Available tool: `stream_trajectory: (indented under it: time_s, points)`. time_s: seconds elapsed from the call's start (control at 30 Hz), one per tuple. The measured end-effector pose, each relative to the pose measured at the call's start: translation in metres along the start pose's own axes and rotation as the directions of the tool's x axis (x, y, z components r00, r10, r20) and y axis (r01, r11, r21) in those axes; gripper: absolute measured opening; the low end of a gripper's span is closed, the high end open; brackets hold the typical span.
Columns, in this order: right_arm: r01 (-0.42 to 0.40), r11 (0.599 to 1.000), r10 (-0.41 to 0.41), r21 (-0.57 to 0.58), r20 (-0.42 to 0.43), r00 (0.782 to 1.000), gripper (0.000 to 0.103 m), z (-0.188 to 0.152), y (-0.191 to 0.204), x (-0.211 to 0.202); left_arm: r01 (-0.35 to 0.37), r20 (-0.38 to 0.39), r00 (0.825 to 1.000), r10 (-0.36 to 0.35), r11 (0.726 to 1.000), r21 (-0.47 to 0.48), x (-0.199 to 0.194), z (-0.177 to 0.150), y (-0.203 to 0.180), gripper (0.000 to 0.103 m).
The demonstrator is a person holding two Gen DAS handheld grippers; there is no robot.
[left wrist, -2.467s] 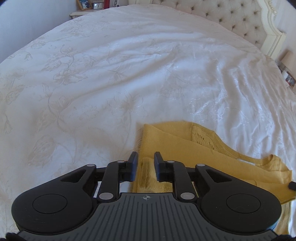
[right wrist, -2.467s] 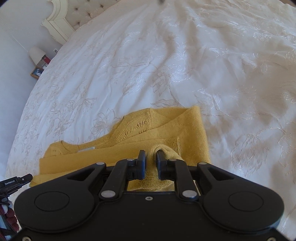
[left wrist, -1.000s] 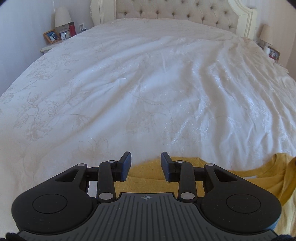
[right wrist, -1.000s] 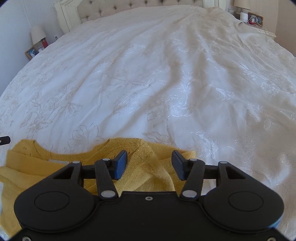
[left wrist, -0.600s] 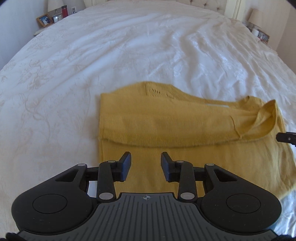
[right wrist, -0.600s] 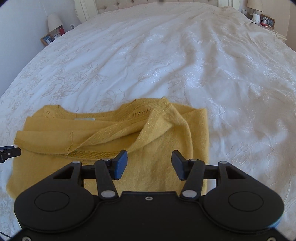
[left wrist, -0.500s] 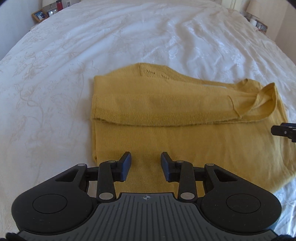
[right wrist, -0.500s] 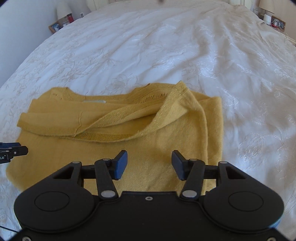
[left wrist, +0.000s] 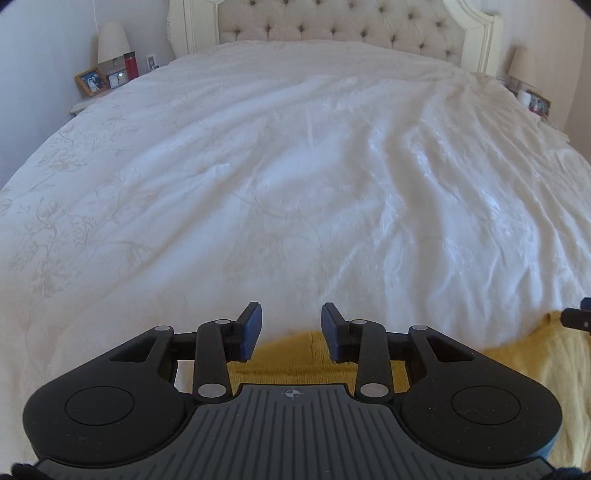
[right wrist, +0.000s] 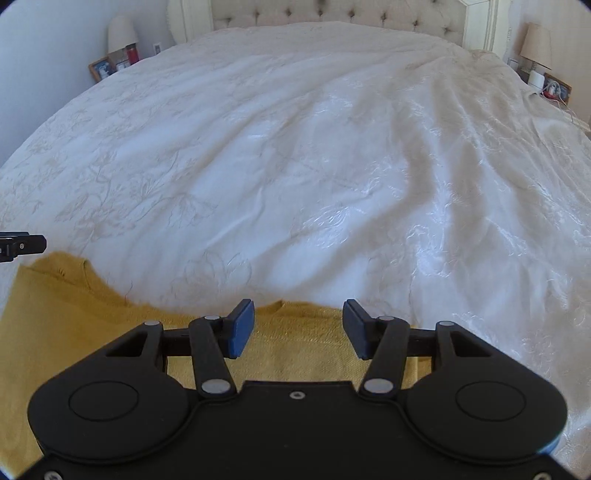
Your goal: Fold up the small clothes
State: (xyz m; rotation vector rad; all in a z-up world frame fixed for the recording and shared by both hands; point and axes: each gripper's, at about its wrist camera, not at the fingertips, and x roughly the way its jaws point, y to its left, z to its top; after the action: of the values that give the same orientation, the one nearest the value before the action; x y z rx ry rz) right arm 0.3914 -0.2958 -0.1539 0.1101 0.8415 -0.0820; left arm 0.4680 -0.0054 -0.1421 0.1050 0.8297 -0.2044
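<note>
— Both tools have tipped up since half a second ago: the folded mustard-yellow knitted sweater (right wrist: 85,325) filled the view then, and now only its far edge shows, low down by the fingers.

— Are the tongs holding anything?

— No. On the left gripper (left wrist: 291,328) the jaws stand wide apart, over the sweater's edge (left wrist: 291,354). The right gripper (right wrist: 298,326) is spread even wider, with knit showing between its blue pads (right wrist: 240,328).

— Where does the sweater lie?

— Flat on the white embroidered bedspread (right wrist: 295,166), at the near end of the bed. Most of it is hidden under the black gripper bodies.

— Any baskets or boxes?

— I see none. Only a cream tufted headboard (left wrist: 332,26) and a bedside table (left wrist: 88,103) with a white-shaded lamp (left wrist: 110,42), a red bottle (left wrist: 130,66) and a framed photo (left wrist: 90,81); what the photo shows is too small to tell.
</note>
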Motion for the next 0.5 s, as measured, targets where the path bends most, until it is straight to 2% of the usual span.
stream_trajectory:
  time_s: [0.1,0.2,0.4,0.5]
  points:
    - [0.002,0.999,-0.003,0.052,0.018,1.0,0.06,-0.002,-0.013,-0.013,0.011,0.011,1.0,-0.01,1.0,-0.013,-0.014,0.003,0.003,0.035]
    - [-0.003,0.996,0.003,0.086,0.004,1.0,0.06,-0.016,-0.026,-0.028,0.042,-0.029,0.999,-0.043,0.999,-0.02,-0.027,-0.012,0.001,0.035]
    - [0.023,0.997,-0.015,0.078,-0.097,0.995,0.061,-0.053,-0.039,-0.034,0.091,-0.168,0.982,-0.084,0.995,0.029,-0.031,-0.064,-0.02,0.039]
    - [0.036,0.995,-0.026,0.089,-0.11,0.994,0.061,-0.06,-0.043,-0.035,0.083,-0.242,0.968,-0.07,0.996,0.044,-0.019,-0.082,-0.028,0.043]
